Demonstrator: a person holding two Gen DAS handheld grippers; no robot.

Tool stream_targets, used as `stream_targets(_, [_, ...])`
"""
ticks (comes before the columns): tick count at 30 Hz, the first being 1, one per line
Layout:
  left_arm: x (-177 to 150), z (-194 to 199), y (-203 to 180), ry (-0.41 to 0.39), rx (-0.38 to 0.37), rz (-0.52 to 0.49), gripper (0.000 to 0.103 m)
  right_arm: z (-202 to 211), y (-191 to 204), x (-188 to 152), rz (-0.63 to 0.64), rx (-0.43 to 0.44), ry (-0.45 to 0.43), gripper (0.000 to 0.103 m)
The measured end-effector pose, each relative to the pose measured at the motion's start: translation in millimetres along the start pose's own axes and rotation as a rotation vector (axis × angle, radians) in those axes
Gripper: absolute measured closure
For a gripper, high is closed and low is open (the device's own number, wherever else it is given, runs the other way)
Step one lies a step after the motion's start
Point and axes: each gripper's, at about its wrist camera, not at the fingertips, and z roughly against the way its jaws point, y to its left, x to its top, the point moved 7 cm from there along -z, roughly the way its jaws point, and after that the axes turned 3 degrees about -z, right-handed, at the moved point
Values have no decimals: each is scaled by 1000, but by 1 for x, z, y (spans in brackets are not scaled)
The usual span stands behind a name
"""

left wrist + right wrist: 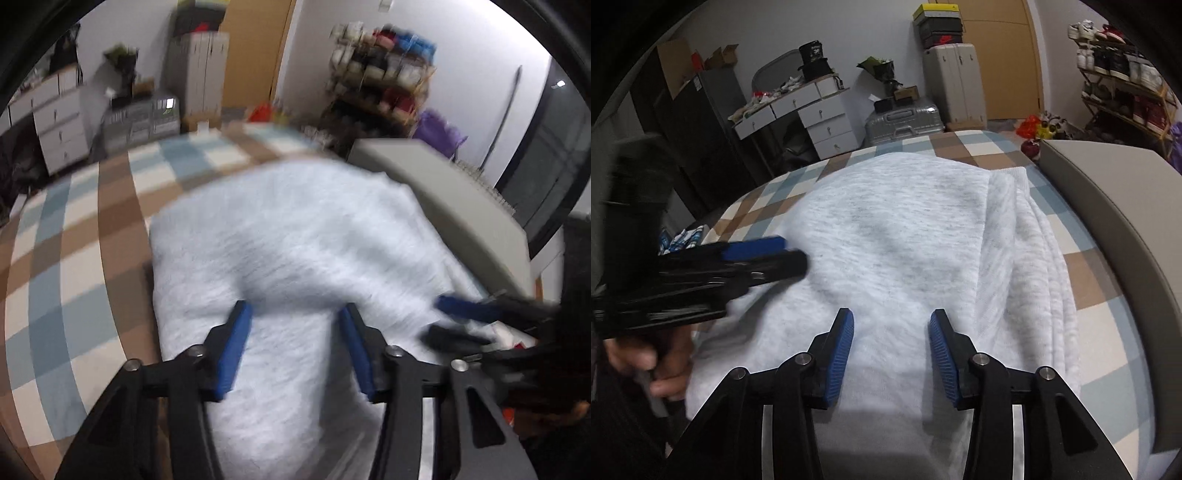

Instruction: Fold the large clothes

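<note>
The left claw [295, 314] is on the left side of the bed [1108, 332]. Its two blue fingers [236, 347] are wide apart, and it holds nothing. It hangs just over the grey sweatshirt [280, 229]. The left view is blurry, so I cannot tell if the tips touch the cloth.

The grey sweatshirt [897, 229] lies in the middle, on the bed's checked cover [74, 258]. It is big and takes up a lot of the bed. It looks thick and fluffy, like fleece. I think it is soft and floppy, not stiff. It will bend and sag when it is lifted. It is not slippery and it will not break. It may be a bit heavy for one claw, so two claws are better.

On the right side of the sweatshirt, layers of cloth are stacked up [1030, 258]. That side looks folded over already. The ribbed band [1008, 173] is at the far end.

The right claw [891, 325] is on the right. Its blue fingers [842, 354] are wide apart too, and it holds nothing. It hangs over the near part of the sweatshirt.

A good place to grab looks like the near edge, one claw at each corner. Pinch all the layers at once, or the fold may slide open. The grey headboard [1115, 206] stands at the far right.
</note>
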Motion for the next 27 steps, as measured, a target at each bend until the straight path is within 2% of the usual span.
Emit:
stream_targets(1, [-1,2,1,-3,-3,8,64,7,0,6,-1,11,-13,60])
stream_targets(3, [-6,3,2,5,16,-15,65,17,4,25,5,20,-53,58])
stream_targets(6, [-7,4,0,16,40,-25,64,6,17,58,39,29,-71,53])
stream_targets(8, [-8,4,1,16,46,-28,64,-20,24,70,30,90,-30,53])
stream_targets(10, [-8,4,3,14,37,-21,64,-53,22,67,-11,123,58,53])
stream_targets(12, [-6,4,4,15,30,-12,65,-85,17,57,5,77,131,54])
stream_targets(15, [-6,3,3,20,38,-15,64,-83,15,53,89,59,100,54])
stream_targets(19, [-5,2,2,24,44,-20,64,-75,-11,47,129,-78,89,54])
stream_targets(22, [-4,4,3,25,41,-12,64,-72,-22,46,91,-42,84,54])
stream_targets(25, [5,10,1,17,25,7,64,-72,-17,45,125,-73,76,53])
stream_targets(27, [19,14,2,-16,32,-4,64,-72,-17,44,130,-77,73,52])
